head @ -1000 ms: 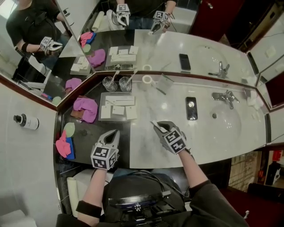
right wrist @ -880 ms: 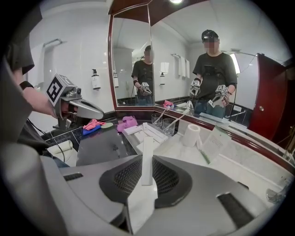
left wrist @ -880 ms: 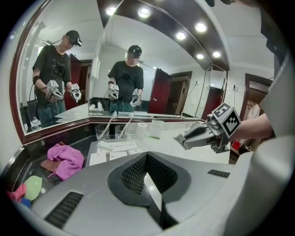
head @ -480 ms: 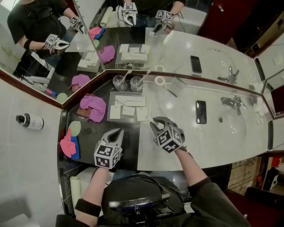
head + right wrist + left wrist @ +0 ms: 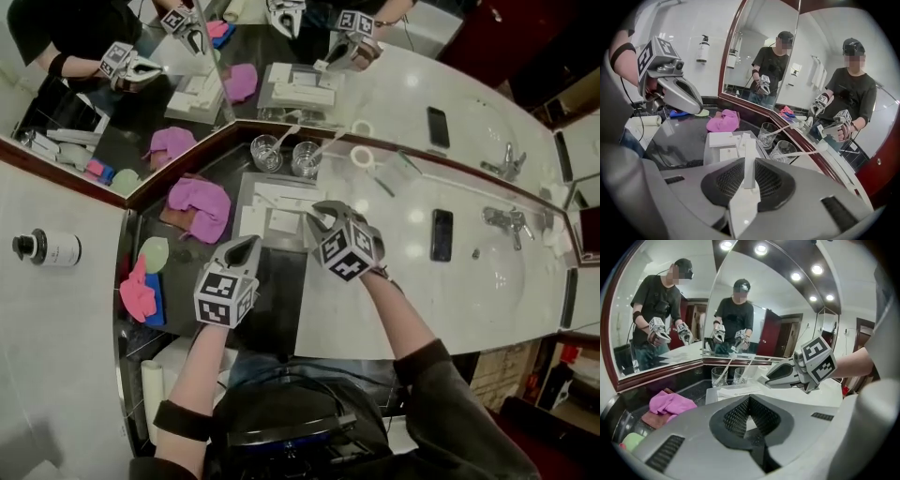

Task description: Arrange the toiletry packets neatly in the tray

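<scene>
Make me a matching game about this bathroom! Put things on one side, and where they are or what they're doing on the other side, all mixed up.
Things:
1. left gripper
2. right gripper
3. phone
4. pink cloth

Places and states:
A. lies on the white counter
B. shut on a white toiletry packet
C. bunched up on the dark counter
D. shut, with nothing in it

Pairs: 1-D, 2-B, 3-A, 4-C

White marble counter ran below corner mirror; sink right, below mirror. White wall left of mirror. Ceiling lamps glowed above mirror; dark red door reflected in it.
</scene>
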The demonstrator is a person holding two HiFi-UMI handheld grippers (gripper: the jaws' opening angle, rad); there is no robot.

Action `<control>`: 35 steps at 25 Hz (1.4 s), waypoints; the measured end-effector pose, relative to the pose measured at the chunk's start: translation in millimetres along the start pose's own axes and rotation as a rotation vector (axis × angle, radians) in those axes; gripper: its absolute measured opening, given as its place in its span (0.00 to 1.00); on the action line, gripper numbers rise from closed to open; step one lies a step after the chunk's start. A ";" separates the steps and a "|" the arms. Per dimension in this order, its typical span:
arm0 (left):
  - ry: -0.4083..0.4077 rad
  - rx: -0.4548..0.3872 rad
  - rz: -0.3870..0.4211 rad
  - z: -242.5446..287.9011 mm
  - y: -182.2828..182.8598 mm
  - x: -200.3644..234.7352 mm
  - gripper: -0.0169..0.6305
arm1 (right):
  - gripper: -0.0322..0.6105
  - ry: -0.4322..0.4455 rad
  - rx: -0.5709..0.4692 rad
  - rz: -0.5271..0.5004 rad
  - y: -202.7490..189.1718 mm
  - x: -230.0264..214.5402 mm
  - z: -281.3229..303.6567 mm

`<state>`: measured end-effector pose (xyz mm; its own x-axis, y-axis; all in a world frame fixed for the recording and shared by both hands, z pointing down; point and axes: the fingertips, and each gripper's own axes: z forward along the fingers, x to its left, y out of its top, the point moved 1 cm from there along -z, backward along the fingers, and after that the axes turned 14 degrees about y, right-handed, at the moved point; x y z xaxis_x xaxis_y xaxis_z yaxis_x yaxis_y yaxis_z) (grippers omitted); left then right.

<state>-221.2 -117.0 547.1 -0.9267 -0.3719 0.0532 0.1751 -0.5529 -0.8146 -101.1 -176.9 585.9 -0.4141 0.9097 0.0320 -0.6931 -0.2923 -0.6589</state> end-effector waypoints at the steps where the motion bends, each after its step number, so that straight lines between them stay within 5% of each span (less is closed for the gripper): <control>1: 0.003 0.001 -0.006 2.8 -0.3 3.6 0.03 | 0.18 0.003 0.014 -0.015 0.9 -3.8 6.9; 13: 0.047 0.019 -0.039 12.4 -15.9 37.9 0.03 | 0.18 0.019 0.167 -0.146 -17.0 -32.5 60.3; 35: 0.081 0.025 -0.061 3.2 -27.9 43.4 0.03 | 0.26 0.009 0.173 -0.184 -13.9 -28.4 68.7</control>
<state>-265.1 -120.1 573.9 -0.9596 -0.2760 0.0548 0.1247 -0.5917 -0.7964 -120.2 -218.9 645.8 -0.2667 0.9546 0.1328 -0.8473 -0.1665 -0.5044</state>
